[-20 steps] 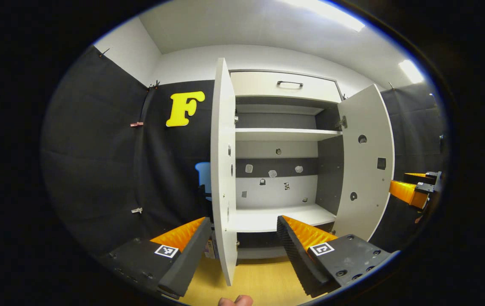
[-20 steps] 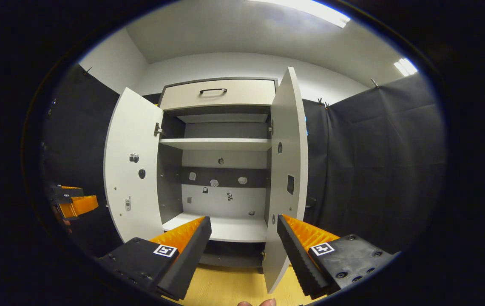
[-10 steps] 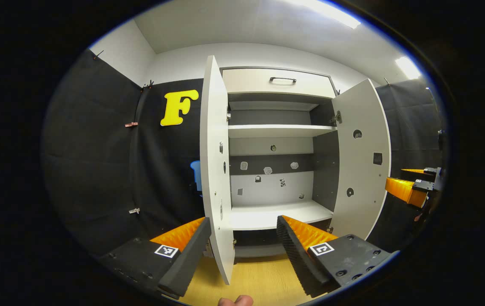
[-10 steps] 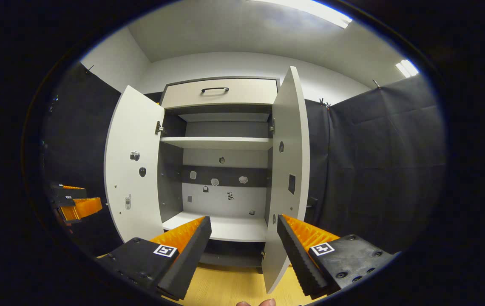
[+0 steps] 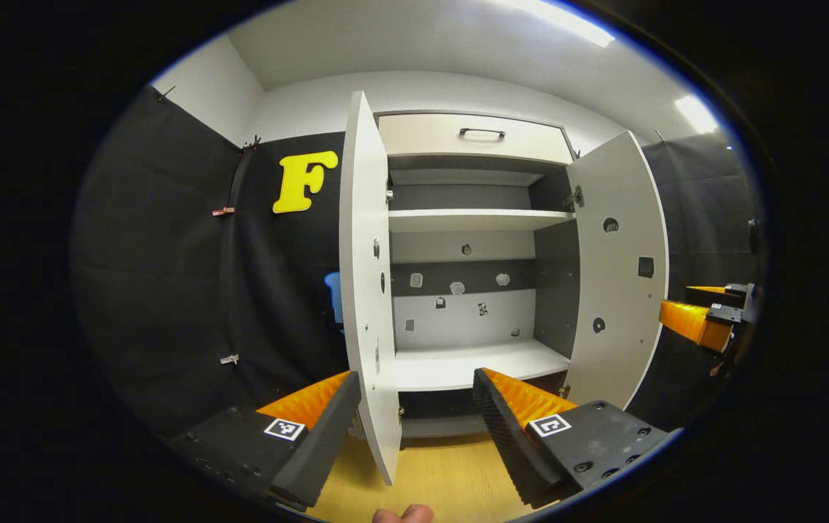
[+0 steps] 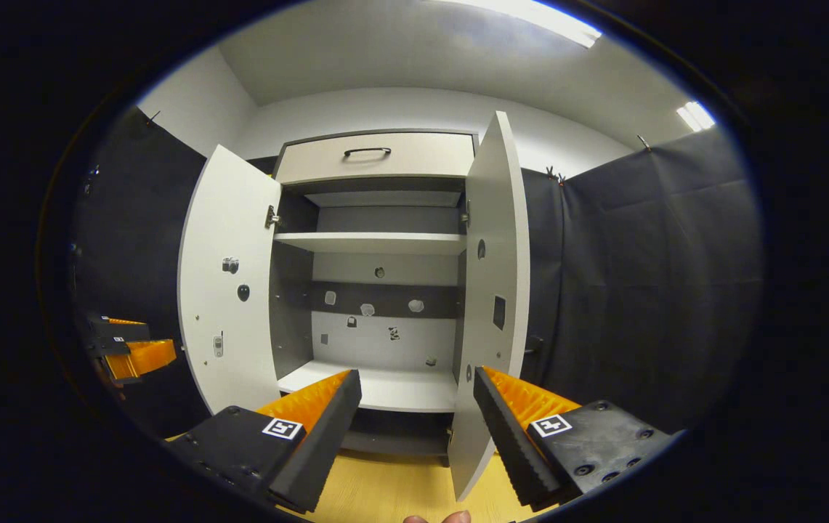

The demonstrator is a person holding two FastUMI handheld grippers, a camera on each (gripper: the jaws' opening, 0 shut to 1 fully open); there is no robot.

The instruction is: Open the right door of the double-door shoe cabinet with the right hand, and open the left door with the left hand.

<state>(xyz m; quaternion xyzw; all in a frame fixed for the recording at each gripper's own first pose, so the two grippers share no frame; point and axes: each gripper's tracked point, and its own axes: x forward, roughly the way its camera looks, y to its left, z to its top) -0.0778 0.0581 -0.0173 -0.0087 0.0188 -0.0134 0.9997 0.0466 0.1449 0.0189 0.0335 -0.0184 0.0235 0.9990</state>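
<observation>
The white shoe cabinet [image 5: 472, 218] stands with both doors swung out. In the left gripper view, the left door [image 5: 363, 290] is seen edge-on, its lower edge passing between my wide-apart fingers without touching them. My left gripper [image 5: 414, 407] is open and holds nothing. The right door [image 5: 617, 269] stands out to the right, with the right gripper [image 5: 697, 323] beyond it. In the right gripper view, the right door [image 6: 494, 290] is edge-on just ahead of my right gripper [image 6: 418, 407], which is open and empty. The left door [image 6: 229, 276] and left gripper [image 6: 134, 356] show farther left.
A closed drawer with a dark handle [image 5: 482, 133] tops the cabinet. Bare shelves [image 6: 374, 243] sit inside. The floor [image 5: 450, 479] is light wood. A blue object [image 5: 333, 294] sits behind the left door. Black cloth walls close in on both sides.
In the left gripper view the cabinet has drifted a little left and up, and the left door has swung slightly wider. The right gripper view is nearly unchanged.
</observation>
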